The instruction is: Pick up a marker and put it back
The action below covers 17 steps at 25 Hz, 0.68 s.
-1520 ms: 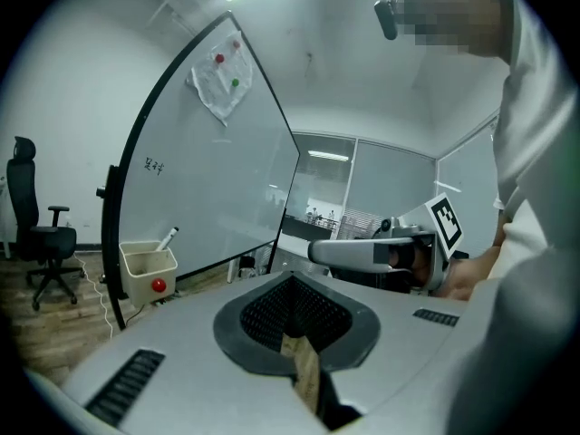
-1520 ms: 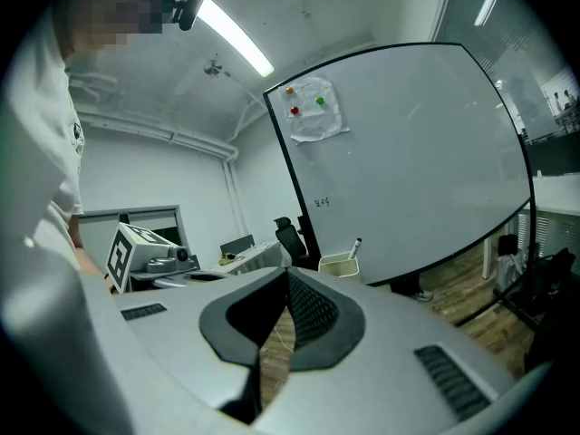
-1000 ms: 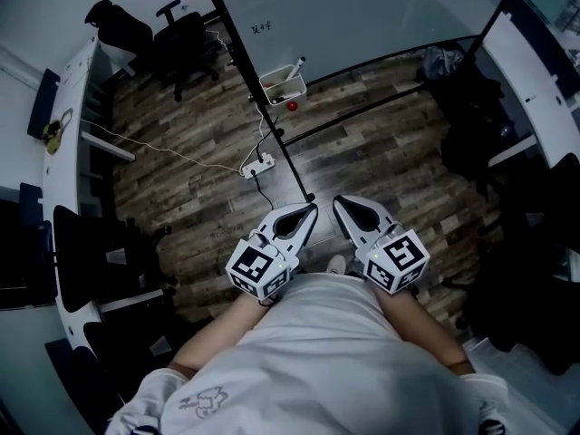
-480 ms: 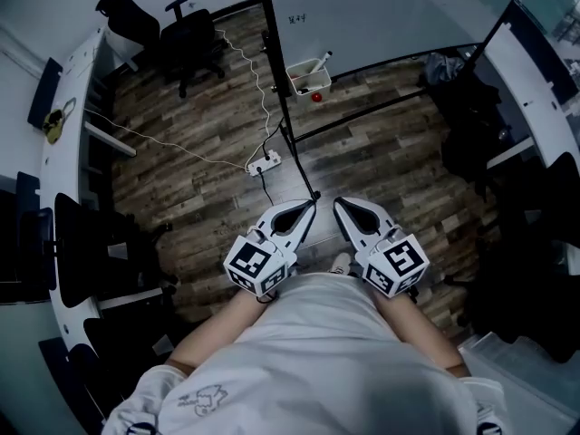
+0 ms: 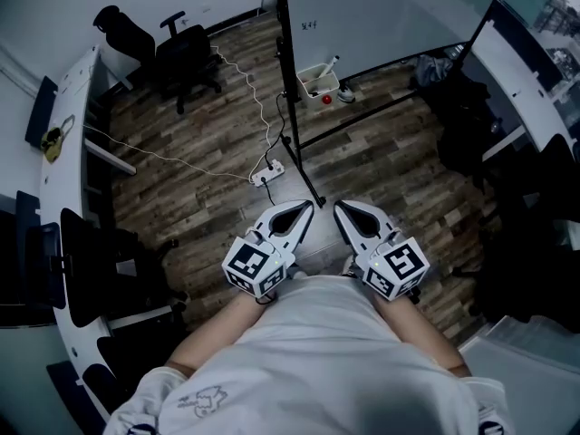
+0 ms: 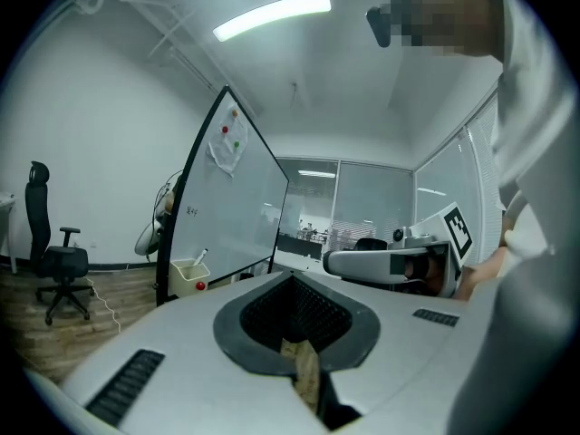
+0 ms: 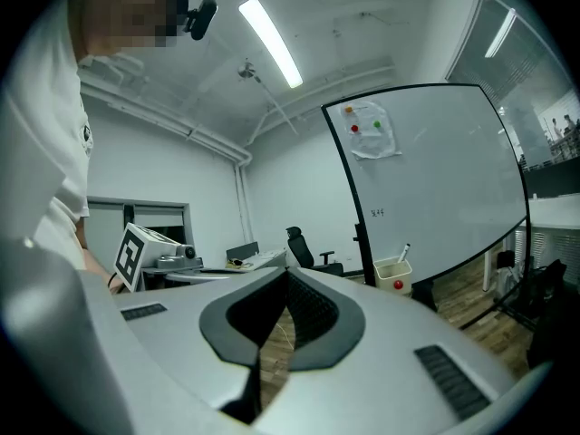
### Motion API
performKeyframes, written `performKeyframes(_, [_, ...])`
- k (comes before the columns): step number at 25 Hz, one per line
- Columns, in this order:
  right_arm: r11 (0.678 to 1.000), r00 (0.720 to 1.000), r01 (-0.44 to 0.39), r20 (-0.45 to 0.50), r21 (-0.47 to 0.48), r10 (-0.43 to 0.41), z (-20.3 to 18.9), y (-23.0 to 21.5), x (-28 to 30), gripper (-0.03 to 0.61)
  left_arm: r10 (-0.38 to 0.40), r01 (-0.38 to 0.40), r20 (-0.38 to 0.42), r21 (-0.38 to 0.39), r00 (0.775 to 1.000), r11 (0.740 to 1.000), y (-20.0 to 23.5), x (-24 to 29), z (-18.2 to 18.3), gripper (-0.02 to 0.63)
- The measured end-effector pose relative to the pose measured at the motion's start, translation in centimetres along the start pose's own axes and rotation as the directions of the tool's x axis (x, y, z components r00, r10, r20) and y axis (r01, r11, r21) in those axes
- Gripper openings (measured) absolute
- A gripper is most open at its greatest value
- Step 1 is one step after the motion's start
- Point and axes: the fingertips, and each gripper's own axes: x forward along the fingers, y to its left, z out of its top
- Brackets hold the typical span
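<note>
A marker (image 5: pixel 333 62) stands in a small white tray (image 5: pixel 317 82) hung at the foot of a whiteboard (image 5: pixel 390 16), far ahead of me. The left gripper view shows the marker (image 6: pixel 201 256) in its tray (image 6: pixel 190 275); the right gripper view shows the marker (image 7: pixel 404 251) and tray (image 7: pixel 392 274) too. My left gripper (image 5: pixel 304 208) and right gripper (image 5: pixel 343 208) are held side by side close to my body, both shut with nothing in them. Each gripper view looks over its own closed jaws, left gripper (image 6: pixel 292 279) and right gripper (image 7: pixel 288 272).
A red ball (image 5: pixel 326 99) hangs under the tray. The whiteboard's black frame leg (image 5: pixel 299 152) runs across the wood floor toward me. A power strip (image 5: pixel 267 172) and white cable lie left of it. Office chairs (image 5: pixel 186 48) stand at the back left, a curved desk (image 5: pixel 59 198) at left, dark bags (image 5: pixel 462 143) at right.
The whiteboard, tray and power strip have slid rightward and farther up in the head view as my viewpoint shifted. Both grippers stay shut in the same place by my body.
</note>
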Motion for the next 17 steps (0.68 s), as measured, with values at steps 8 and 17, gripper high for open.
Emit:
performKeyframes(8, [0.999, 1.000, 0.022, 0.001, -0.030, -0.022, -1.0, 5.1, 0.6, 0.009, -0.048, 0.048, 0.021, -0.004, 0.999, 0.999, 0.3, -4.3, -0.1, 0.005])
performKeyframes(17, [0.998, 0.999, 0.046, 0.007, -0.035, -0.046, -1.8, 9.0, 0.6, 0.009, -0.066, 0.066, 0.029, -0.011, 0.997, 0.998, 0.4, -7.9, -0.4, 0.005])
